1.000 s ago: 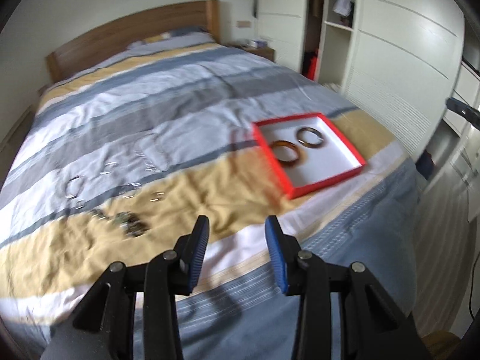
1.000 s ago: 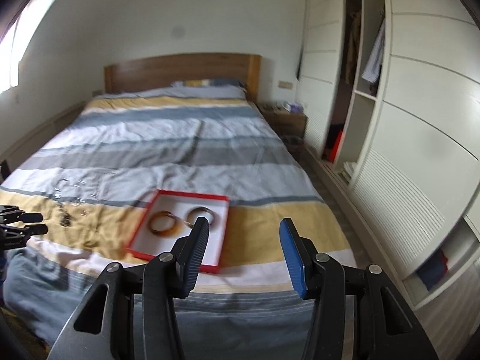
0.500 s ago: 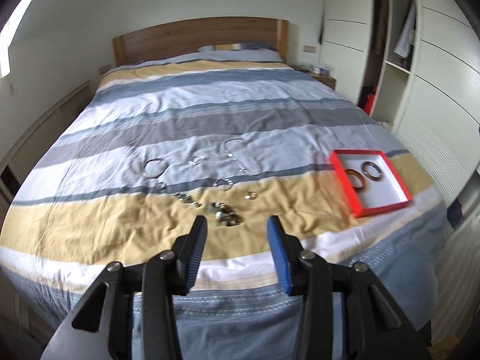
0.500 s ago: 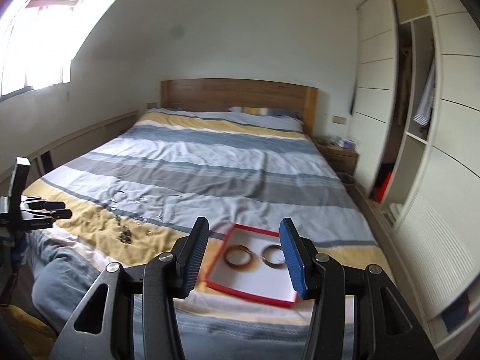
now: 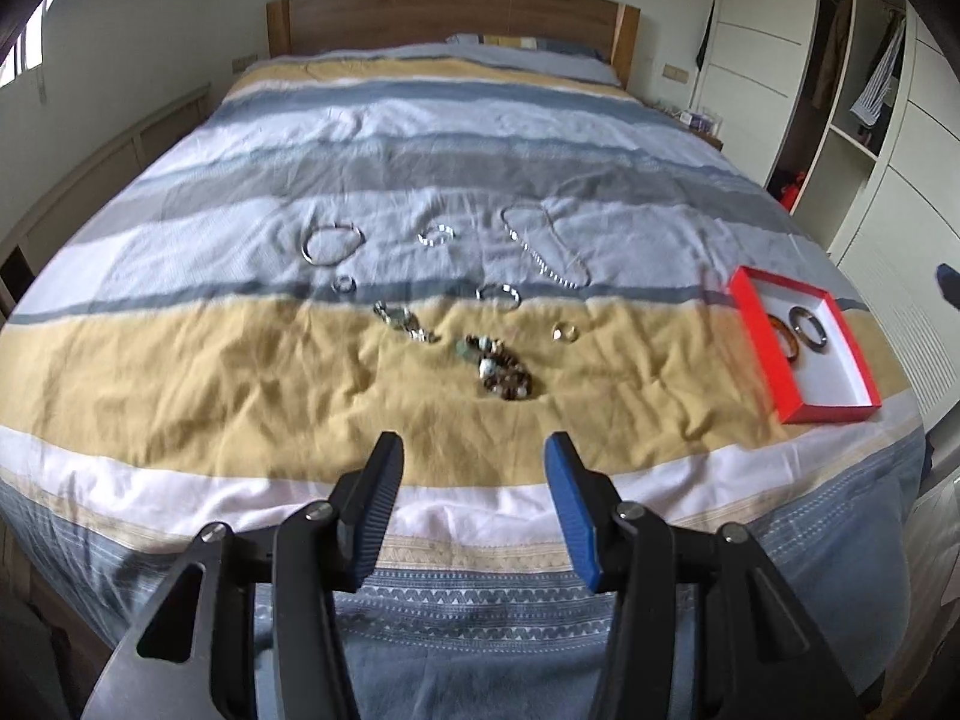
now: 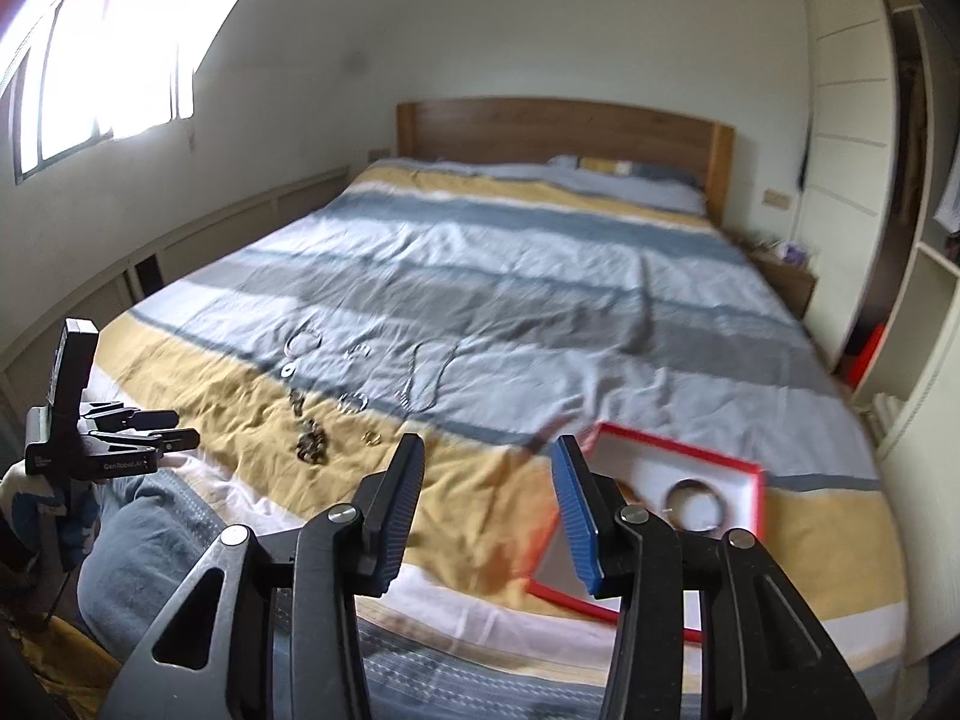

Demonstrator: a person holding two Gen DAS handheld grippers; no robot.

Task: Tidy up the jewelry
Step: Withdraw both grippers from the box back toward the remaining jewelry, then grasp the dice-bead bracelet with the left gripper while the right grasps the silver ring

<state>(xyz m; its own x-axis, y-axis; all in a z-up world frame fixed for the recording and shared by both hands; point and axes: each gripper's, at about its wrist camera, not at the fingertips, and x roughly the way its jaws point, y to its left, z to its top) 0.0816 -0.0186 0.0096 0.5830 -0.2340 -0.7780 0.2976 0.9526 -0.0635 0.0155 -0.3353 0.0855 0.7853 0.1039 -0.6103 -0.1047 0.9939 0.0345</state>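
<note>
Currently the left gripper [image 5: 474, 456] is hovering over the near edge of the bed [image 5: 180, 396], its jaws opening with nothing between them. Likewise the right gripper [image 6: 487, 461] is hanging above the bed's near edge, jaws closing on empty air, with only bedding in the gap.

Just beyond the left gripper, a dark beaded bracelet [image 5: 504, 369] is lying bunched on the yellow band of the duvet, its heap running roughly toward the headboard. A small ring [image 5: 564, 332] is sitting just right of it, and a clump of charms [image 5: 403, 321] to its left. Farther on, along the blue stripe, a silver cuff [image 5: 498, 294] and a little ring [image 5: 344, 283] are resting apart. Beyond these, on the pale band, a large bangle [image 5: 331, 242], a small open hoop [image 5: 437, 234] and a chain necklace [image 5: 543, 246] are lying (the chain's loop is stretching toward the headboard).

Well to the right, a red tray [image 5: 757, 330] is sitting flat, long axis angled toward the near right corner, holding an amber bangle [image 5: 787, 341] and a dark bangle [image 5: 810, 329] side by side.
</note>
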